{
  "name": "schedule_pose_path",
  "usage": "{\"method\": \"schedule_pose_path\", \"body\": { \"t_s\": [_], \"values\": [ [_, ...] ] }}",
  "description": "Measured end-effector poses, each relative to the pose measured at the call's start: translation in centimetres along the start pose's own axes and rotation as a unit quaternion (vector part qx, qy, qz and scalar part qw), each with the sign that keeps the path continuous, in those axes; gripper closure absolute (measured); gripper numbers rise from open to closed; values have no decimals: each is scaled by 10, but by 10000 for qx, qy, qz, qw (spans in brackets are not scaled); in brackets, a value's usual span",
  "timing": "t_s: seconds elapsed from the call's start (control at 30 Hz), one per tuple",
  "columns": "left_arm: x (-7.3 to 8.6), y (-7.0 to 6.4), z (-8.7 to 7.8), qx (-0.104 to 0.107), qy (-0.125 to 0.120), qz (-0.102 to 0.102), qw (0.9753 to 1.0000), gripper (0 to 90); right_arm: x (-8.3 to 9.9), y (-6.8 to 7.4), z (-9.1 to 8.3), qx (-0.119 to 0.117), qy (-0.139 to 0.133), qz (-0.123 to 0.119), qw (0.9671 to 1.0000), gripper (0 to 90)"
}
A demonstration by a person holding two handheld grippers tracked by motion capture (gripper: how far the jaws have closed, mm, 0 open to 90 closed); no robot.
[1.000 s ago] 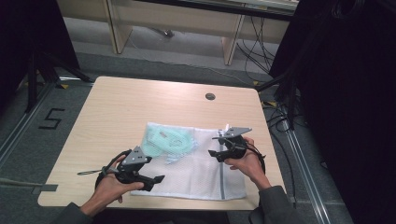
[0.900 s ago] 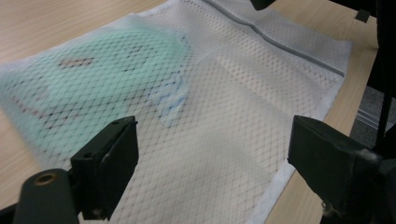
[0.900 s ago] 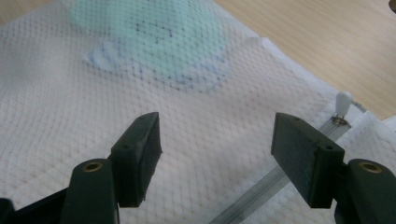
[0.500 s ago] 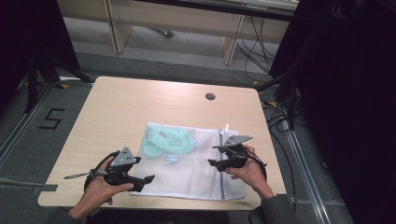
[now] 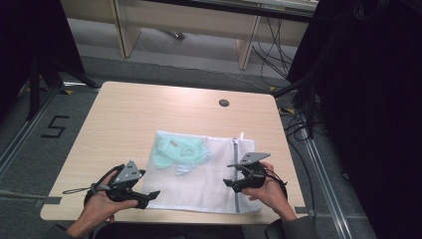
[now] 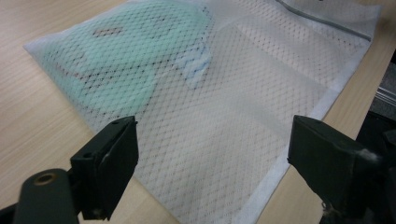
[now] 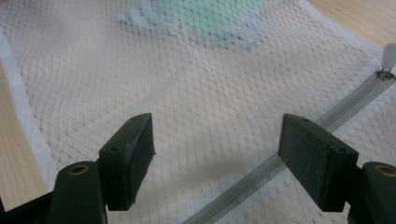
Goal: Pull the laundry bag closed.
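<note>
High view: you hold a left hand-held gripper (image 5: 148, 195) at the 7 o'clock corner of a white mesh laundry bag (image 5: 209, 174) and a right hand-held gripper (image 5: 230, 183) toward its 4 o'clock side, both with jaws spread apart and clamped on nothing. The bag lies flat on the counter (image 5: 124, 119), near your edge, with a mint-green garment (image 5: 176, 152) bunched inside its 11 o'clock corner. A grey zipper (image 5: 235, 169) runs along the bag's 3 o'clock side, its white pull tab (image 5: 242, 135) at the far end.

Left gripper view has the jaws straddling the bag's near corner, mesh (image 6: 224, 121) between them and the hemmed edge (image 6: 299, 140) at 4 o'clock. Right gripper view has the jaws over mesh (image 7: 210, 116) with the zipper (image 7: 299, 135) crossing beneath the 3 o'clock jaw and the pull tab (image 7: 388, 56) at 2 o'clock.

The likely risks: close on a single mesh layer and the thin fabric slips or the bag drags across the counter; pinch both layers and the opening stays sealed; lift unevenly and the garment slides, tipping the load to one side.
</note>
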State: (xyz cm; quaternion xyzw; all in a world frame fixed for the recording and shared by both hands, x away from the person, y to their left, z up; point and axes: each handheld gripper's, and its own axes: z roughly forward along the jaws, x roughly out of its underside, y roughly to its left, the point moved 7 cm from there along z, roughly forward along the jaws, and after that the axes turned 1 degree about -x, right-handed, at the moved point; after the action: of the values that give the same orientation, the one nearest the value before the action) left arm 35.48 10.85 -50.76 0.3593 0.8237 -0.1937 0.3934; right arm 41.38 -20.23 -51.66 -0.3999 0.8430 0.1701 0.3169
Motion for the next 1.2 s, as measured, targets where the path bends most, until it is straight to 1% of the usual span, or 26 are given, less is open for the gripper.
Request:
{"method": "schedule_pose_path", "body": {
  "t_s": [0.03, 0.07, 0.13, 0.17, 0.2, 0.23, 0.27, 0.3, 0.37, 0.43, 0.5, 0.53, 0.57, 0.6, 0.7, 0.73, 0.77, 0.8, 0.83, 0.87, 0.93, 0.97, 1.0, 1.03, 1.13, 1.2],
  "values": [
    [1, -2, 0, 70, 5, 37, 10000, 158, 2, 0, -2, -23, 108, -55, 9999, 271],
    [3, -1, 0, 3, 106, 115, 9999, 158, 4, 2, 0, 20, -49, 48, 10000, 269],
    [4, -5, 1, 52, 116, 137, 9998, 158, 8, 0, -4, -1, 105, -63, 9999, 268],
    [5, -5, 1, 35, 134, 190, 9997, 158, 8, 0, -2, 67, -25, -46, 10000, 266],
    [6, -7, 0, 80, 140, 172, 9997, 158, 10, 1, -4, 40, 49, -60, 10000, 264],
    [6, -7, -1, 26, 157, 195, 9997, 158, 12, 2, -4, 39, 45, -37, 10000, 257],
    [6, -8, -2, 98, 112, 195, 9997, 158, 14, 2, -4, 39, 71, -58, 9999, 254],
    [6, -9, -3, 97, 88, 105, 9999, 158, 15, 3, -5, 46, 80, -61, 9999, 254],
    [8, -10, -5, 63, 72, 70, 9999, 158, 17, 4, -6, 77, 50, -67, 9999, 253],
    [10, -9, -6, 37, 98, 106, 9999, 158, 20, 6, -10, 32, 161, -81, 9998, 253],
    [12, -11, -7, 55, 116, 99, 9999, 158, 22, 10, -10, 55, 82, 10, 10000, 253],
    [13, -10, -7, 28, 140, 108, 9998, 158, 25, 10, -13, 23, 192, 0, 9998, 253],
    [14, -11, -7, 17, 136, 83, 9999, 158, 25, 9, -12, 83, 46, -45, 9999, 253],
    [15, -10, -7, -9, 138, 102, 9999, 158, 26, 10, -14, 104, 101, -59, 9999, 253],
    [14, -9, -8, -57, 127, 25, 9999, 158, 30, 11, -17, 200, 65, -18, 9998, 247],
    [14, -7, -9, -121, 111, 48, 9999, 158, 33, 13, -19, 154, 166, 69, 9997, 247],
    [13, -7, -9, -112, 87, 3, 9999, 159, 33, 13, -18, 198, 26, 57, 9998, 247],
    [13, -6, -9, -125, 60, -50, 9999, 158, 35, 15, -21, 145, 177, 79, 9997, 247],
    [13, -5, -9, -124, 39, -66, 9999, 158, 35, 15, -19, 167, 55, 97, 9998, 247],
    [13, -4, -10, -161, 78, 8, 9998, 159, 36, 15, -19, 170, 111, 24, 9998, 247],
    [13, -5, -9, -110, 76, -46, 9999, 159, 37, 17, -21, 119, 250, 76, 9996, 246],
    [13, -5, -9, -160, 91, -20, 9998, 160, 37, 16, -20, 145, 210, 24, 9997, 246],
    [13, -6, -9, -155, 71, 0, 9999, 162, 36, 17, -18, 150, 130, 65, 9998, 246],
    [12, -5, -9, -132, 61, 118, 9998, 163, 37, 17, -19, 140, 196, 71, 9997, 245],
    [11, -5, -9, -148, 45, 125, 9998, 165, 37, 17, -19, 135, 183, 47, 9997, 243],
    [12, -6, -9, -145, 53, 60, 9999, 165, 37, 17, -18, 131, 193, 31, 9997, 242]
  ]
}}
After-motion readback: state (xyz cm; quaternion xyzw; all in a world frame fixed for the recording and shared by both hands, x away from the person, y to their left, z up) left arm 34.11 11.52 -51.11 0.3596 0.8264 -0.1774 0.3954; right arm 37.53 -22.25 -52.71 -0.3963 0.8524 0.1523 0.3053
